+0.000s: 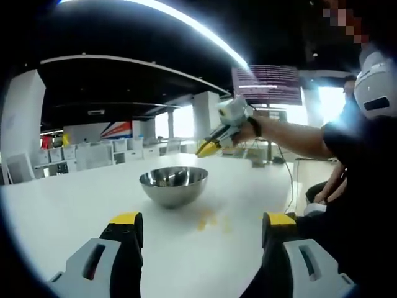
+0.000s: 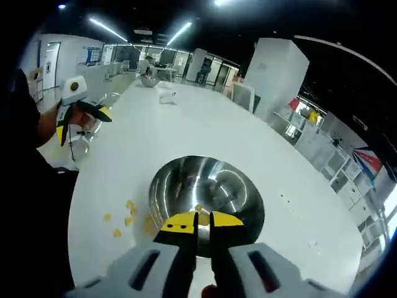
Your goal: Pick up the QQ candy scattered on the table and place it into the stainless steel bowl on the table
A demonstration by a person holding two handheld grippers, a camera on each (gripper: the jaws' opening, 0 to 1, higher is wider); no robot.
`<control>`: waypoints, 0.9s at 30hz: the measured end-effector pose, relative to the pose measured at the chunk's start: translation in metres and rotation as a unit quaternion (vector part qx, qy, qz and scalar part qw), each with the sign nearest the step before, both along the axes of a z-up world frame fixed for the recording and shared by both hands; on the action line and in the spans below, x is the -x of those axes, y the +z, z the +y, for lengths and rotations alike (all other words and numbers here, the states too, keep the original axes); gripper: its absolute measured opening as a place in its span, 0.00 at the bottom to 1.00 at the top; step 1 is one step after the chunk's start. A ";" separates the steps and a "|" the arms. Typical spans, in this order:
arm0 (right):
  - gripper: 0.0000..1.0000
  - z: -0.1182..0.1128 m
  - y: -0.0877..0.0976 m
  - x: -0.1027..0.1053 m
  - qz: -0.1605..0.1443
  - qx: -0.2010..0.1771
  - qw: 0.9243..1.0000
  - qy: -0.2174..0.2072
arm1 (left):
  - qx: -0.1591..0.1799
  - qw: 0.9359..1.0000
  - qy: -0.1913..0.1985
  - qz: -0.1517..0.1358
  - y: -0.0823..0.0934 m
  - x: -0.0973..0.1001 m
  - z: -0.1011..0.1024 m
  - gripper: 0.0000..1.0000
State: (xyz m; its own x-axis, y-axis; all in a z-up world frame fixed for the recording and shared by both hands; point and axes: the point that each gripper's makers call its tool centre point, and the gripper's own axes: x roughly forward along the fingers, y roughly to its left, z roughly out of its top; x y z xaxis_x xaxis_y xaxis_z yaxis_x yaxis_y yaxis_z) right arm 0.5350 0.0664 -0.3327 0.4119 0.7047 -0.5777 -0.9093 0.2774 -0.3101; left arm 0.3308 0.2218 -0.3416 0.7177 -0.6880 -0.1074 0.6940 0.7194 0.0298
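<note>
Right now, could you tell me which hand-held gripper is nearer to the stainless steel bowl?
The right hand-held gripper: its closed yellow tips hang just above the stainless steel bowl. The left hand-held gripper is held open, well off to the side, beyond the table edge.

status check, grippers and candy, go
Right gripper over the bowl, jaws nearly shut, grip unclear. Left gripper open, empty. Candies loose on table beside bowl. Nothing in the way.

Bowl's (image 2: 208, 192) near rim hidden behind right claw (image 2: 203, 220)
</note>
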 end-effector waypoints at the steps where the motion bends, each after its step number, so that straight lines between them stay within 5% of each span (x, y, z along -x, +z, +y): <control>1: 0.09 0.003 -0.005 -0.006 0.008 0.012 1.000 0.000 | 0.001 1.000 0.001 0.001 -0.001 0.000 0.000 0.79; 10: 0.09 0.011 -0.031 -0.030 0.028 0.094 0.995 0.000 | 0.002 1.000 0.003 0.003 -0.002 0.001 0.004 0.79; 20: 0.10 0.013 -0.033 -0.021 0.033 0.115 0.993 0.011 | 0.006 1.000 0.007 0.002 -0.003 0.002 0.009 0.79; 24: 0.27 0.011 -0.032 -0.012 0.037 0.110 0.993 0.006 | 0.006 1.000 0.006 0.001 -0.003 0.002 0.008 0.79; 27: 0.27 0.010 -0.030 -0.008 0.033 0.112 0.993 0.006 | 0.007 1.000 0.008 0.000 -0.002 0.002 0.009 0.78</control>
State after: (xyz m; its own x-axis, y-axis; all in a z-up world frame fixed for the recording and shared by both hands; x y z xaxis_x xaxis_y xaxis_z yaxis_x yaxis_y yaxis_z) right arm 0.5426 0.0762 -0.3627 0.3599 0.5606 -0.7458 -0.9327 0.1968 -0.3021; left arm 0.3292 0.2310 -0.3432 0.7286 -0.6779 -0.0981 0.6824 0.7307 0.0188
